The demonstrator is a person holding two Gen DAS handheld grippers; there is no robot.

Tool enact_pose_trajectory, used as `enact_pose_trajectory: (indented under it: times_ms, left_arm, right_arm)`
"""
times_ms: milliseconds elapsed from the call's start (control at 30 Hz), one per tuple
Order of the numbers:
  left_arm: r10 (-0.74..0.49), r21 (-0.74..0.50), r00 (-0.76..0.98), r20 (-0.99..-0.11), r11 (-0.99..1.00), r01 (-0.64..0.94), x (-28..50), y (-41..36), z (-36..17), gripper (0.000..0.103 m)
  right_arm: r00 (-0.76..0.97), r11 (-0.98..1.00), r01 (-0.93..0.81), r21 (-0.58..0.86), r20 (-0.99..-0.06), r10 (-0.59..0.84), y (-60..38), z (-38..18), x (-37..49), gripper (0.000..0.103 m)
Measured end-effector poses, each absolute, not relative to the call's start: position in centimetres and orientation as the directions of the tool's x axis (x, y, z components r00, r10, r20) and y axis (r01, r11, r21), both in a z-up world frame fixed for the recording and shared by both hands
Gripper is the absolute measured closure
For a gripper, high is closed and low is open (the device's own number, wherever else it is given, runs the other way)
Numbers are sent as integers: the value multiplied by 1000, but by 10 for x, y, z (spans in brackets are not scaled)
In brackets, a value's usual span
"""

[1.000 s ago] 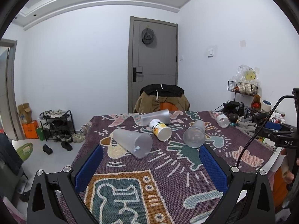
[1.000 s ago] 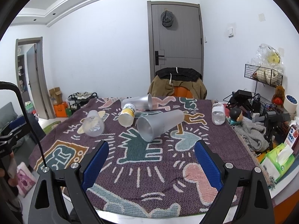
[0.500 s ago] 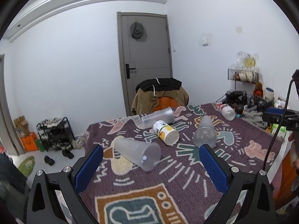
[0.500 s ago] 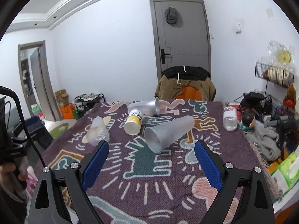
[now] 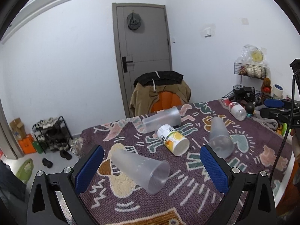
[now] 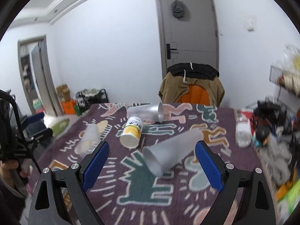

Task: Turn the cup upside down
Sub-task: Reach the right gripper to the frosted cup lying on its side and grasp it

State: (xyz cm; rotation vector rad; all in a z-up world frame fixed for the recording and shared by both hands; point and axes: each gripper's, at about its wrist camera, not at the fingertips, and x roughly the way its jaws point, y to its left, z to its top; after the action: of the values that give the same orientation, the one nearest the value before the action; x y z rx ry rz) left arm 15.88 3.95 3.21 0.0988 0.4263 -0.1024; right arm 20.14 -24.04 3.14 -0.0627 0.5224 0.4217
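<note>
We have not started the flip: every cup lies on its side on the surface (image 5: pixel 187 187). Our left claw (image 5: pixel 151 170) hovers with its jaws wide apart around the nearest clear cup (image 5: pixel 140 168), not touching it. Our right claw (image 6: pixel 151 166) is likewise spread, empty, framing another clear cup (image 6: pixel 170 150). Grasping, turning and setting down all remain.

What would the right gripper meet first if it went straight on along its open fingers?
Most likely the frosted cup lying on its side between the right gripper fingers' line; depth is uncertain, and it might touch the patterned cloth first.
</note>
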Motion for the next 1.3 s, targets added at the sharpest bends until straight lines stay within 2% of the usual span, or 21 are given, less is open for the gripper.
enact_pose_trajectory:
  times_ms: [200, 333, 600, 800, 1067, 1300]
  left_arm:
    - [-55, 48, 902, -429, 995, 84, 185, 48, 30, 0]
    - [-43, 24, 897, -439, 998, 60, 197, 58, 26, 0]
    - [12, -24, 864, -503, 999, -28, 224, 90, 8, 0]
    - [36, -70, 855, -518, 994, -84, 231, 109, 3, 0]
    - [71, -83, 841, -536, 987, -136, 237, 122, -5, 0]
    - [68, -128, 823, -564, 977, -168, 237, 136, -13, 0]
  right_arm:
    - [776, 886, -457, -72, -520, 358, -213, 30, 257, 10]
    - [766, 847, -490, -208, -565, 305, -189, 20, 297, 10]
    - [708, 684, -611, -398, -661, 247, -152, -8, 355, 10]
    - [689, 544, -672, -502, -692, 213, -126, -17, 387, 10]
    - [654, 336, -742, -581, -737, 171, -91, -32, 427, 10]
    - [604, 147, -796, -587, -784, 145, -67, -50, 444, 10]
